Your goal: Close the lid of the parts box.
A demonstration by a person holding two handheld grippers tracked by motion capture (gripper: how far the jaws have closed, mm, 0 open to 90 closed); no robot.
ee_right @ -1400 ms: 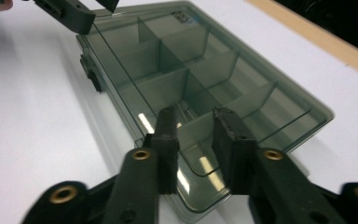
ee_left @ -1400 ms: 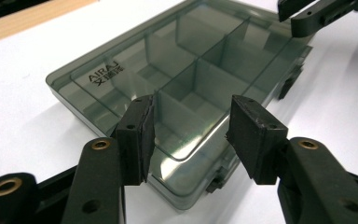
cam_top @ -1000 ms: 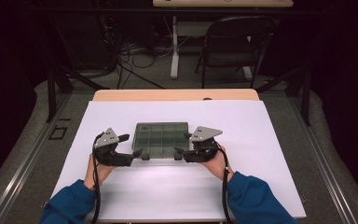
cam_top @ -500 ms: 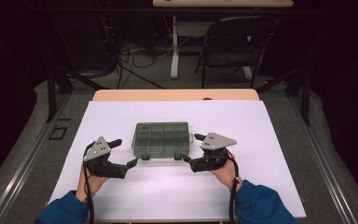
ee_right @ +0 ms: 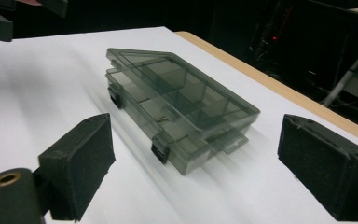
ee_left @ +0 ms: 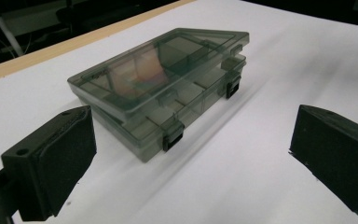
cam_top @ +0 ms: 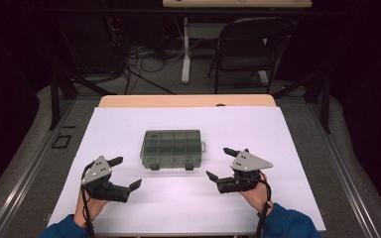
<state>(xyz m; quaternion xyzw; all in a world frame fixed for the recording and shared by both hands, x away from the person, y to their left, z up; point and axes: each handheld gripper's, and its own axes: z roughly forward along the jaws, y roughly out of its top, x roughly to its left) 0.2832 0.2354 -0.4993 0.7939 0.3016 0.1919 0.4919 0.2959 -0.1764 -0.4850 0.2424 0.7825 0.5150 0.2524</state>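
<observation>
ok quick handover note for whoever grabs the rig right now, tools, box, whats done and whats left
Left tool: open, nothing between its jaws, jaws just been opening; it sits off the box's near-left corner, apart from it.
Right tool: open, empty, jaws also just been opening; it sits off the box's right side, apart from it.
Compartment box: smoky clear plastic, flat on the white table, mid-table. Lid is down but looks slightly raised along the latch side; the two black latches look undone.
Done: box released, both tools backed off.
Left: probably press the lid flush and snap both latches; I cannot tell whether anything is inside.

High view looks down; both gripper views closely face the shared compartment box (cam_top: 171, 148).
</observation>
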